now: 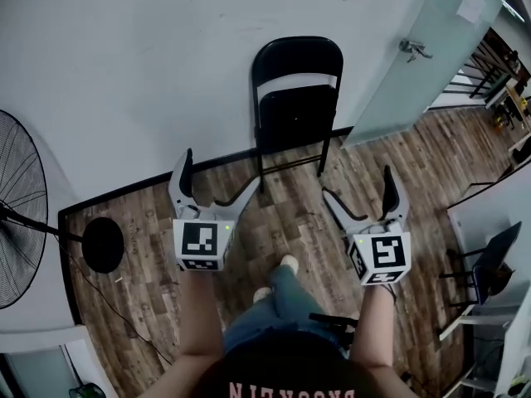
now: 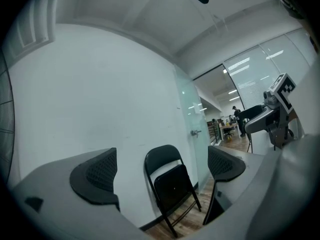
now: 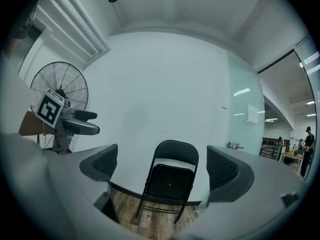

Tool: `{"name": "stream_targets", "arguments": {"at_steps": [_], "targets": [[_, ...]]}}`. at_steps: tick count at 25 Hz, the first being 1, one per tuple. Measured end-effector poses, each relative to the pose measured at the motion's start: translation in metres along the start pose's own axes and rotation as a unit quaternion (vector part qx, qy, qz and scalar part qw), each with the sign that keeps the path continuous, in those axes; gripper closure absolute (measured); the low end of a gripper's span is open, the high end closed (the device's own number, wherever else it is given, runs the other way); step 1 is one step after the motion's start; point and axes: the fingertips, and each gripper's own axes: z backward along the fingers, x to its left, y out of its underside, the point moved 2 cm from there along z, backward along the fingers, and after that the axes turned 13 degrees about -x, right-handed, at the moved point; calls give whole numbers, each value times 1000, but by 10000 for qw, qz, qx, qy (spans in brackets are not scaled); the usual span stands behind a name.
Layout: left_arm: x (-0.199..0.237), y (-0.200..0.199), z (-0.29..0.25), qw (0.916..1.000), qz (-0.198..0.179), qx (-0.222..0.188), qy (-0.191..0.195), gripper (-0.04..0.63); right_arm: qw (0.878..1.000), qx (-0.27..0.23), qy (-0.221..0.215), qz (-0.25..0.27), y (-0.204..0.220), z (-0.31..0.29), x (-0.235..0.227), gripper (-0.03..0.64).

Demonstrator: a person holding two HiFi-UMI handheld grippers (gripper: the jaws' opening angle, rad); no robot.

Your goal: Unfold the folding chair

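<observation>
Standing far left by the wall is a big fan (image 1: pixel 17 214). Next comes the left gripper (image 1: pixel 217 181), held over the wood floor (image 1: pixel 141 247), with its jaws wide apart and nothing between them. The chair (image 1: pixel 297 106) is in the middle. It is black, folded flat, and up against the white wall (image 1: pixel 124 73), well apart from both grippers. The right gripper (image 1: pixel 357 187) has its jaws spread wide too and holds nothing. A glass door (image 1: pixel 431 48) is far right.

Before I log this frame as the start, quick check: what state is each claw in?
Left claw: open, empty.
Right claw: open, empty; the folding chair stands ahead, folded and untouched.
</observation>
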Motion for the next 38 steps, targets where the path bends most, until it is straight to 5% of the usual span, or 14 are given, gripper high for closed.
{"name": "stream_targets", "arguments": {"at_steps": [12, 18, 38], "targets": [[15, 5, -1, 9998, -90, -26, -202, 28, 9996, -173, -194, -88, 11, -26, 4, 75], [40, 22, -19, 9975, -629, 238, -233, 28, 9989, -280, -315, -195, 23, -66, 13, 75], [120, 91, -247, 9961, -644, 425, 418, 28, 9978, -8, 58, -659, 96, -286, -59, 75]]}}
